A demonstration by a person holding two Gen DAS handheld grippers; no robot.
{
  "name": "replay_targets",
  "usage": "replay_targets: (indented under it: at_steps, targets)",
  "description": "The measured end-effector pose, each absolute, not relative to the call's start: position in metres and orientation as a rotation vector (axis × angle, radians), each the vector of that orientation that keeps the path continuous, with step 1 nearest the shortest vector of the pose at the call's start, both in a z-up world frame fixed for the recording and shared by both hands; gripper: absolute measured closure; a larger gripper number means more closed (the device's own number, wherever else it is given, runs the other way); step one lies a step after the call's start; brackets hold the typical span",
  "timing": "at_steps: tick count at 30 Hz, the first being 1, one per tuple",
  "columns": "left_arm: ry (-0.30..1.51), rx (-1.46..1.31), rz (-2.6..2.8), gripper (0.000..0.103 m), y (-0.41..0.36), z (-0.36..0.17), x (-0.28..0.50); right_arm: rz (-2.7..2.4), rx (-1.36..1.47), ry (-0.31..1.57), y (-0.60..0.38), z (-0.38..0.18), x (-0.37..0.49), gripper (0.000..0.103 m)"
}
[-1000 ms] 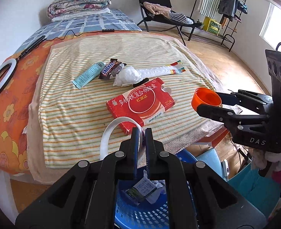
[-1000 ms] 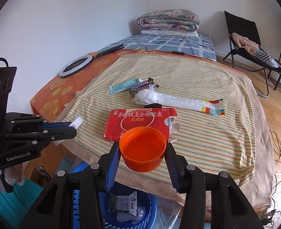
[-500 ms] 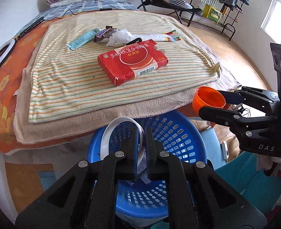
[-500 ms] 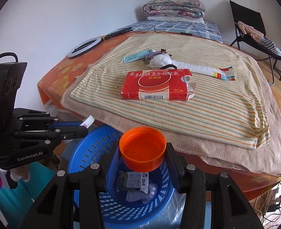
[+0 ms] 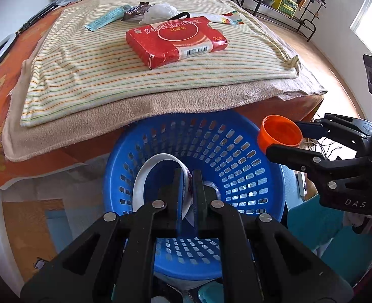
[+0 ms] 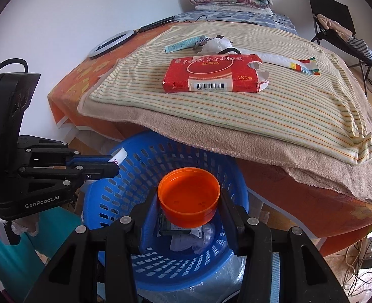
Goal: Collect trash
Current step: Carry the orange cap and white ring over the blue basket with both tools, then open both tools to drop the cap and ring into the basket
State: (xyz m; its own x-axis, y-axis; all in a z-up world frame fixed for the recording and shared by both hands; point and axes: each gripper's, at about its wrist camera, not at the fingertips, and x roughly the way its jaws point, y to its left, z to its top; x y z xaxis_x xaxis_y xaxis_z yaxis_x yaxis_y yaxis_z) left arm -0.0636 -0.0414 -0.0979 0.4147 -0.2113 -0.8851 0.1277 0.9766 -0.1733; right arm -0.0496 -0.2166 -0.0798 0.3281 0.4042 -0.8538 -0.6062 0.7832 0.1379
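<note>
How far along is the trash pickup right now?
Partway. The blue basket already holds some scraps. In hand: the left gripper pinches a white ring over it, and the right gripper holds an orange cap above it. Left on the bed: red box, crumpled tissue, teal tube, long wrapper.

We see bright daylight from the window (image 5: 365,12) at the right, soft shadow under the bed (image 6: 274,136) edge, sharp focus, and strong fisheye bending with dark corners.
</note>
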Motion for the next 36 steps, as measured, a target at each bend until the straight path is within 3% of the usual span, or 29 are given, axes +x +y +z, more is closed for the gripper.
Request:
replay_targets:
  at_steps: [18,20,22,26,30,34,36]
  targets:
    - [1.169,-0.079,-0.188,0.098,-0.041,-0.113,-0.062,0.655,-0.227,1.088,-0.217,-0.096,-0.047,0.054]
    - [1.177,-0.086,-0.181,0.097,-0.039,-0.114,-0.061,0.649,-0.226,1.092,-0.217,-0.096,-0.047,0.05]
    - [1.183,-0.092,-0.178,0.092,-0.038,-0.115,-0.061,0.645,-0.221,1.093,-0.218,-0.096,-0.046,0.043]
    - [1.175,-0.093,-0.169,0.069,-0.037,-0.115,-0.062,0.638,-0.219,1.094,-0.218,-0.096,-0.045,0.041]
    - [1.174,-0.099,-0.161,0.068,-0.036,-0.114,-0.062,0.631,-0.217,1.102,-0.219,-0.097,-0.044,0.038]
    - [1.169,-0.11,-0.149,0.051,-0.035,-0.113,-0.062,0.624,-0.215,1.101,-0.219,-0.097,-0.043,0.033]
    - [1.164,-0.118,-0.147,0.049,-0.033,-0.112,-0.062,0.621,-0.214,1.1,-0.22,-0.097,-0.042,0.03]
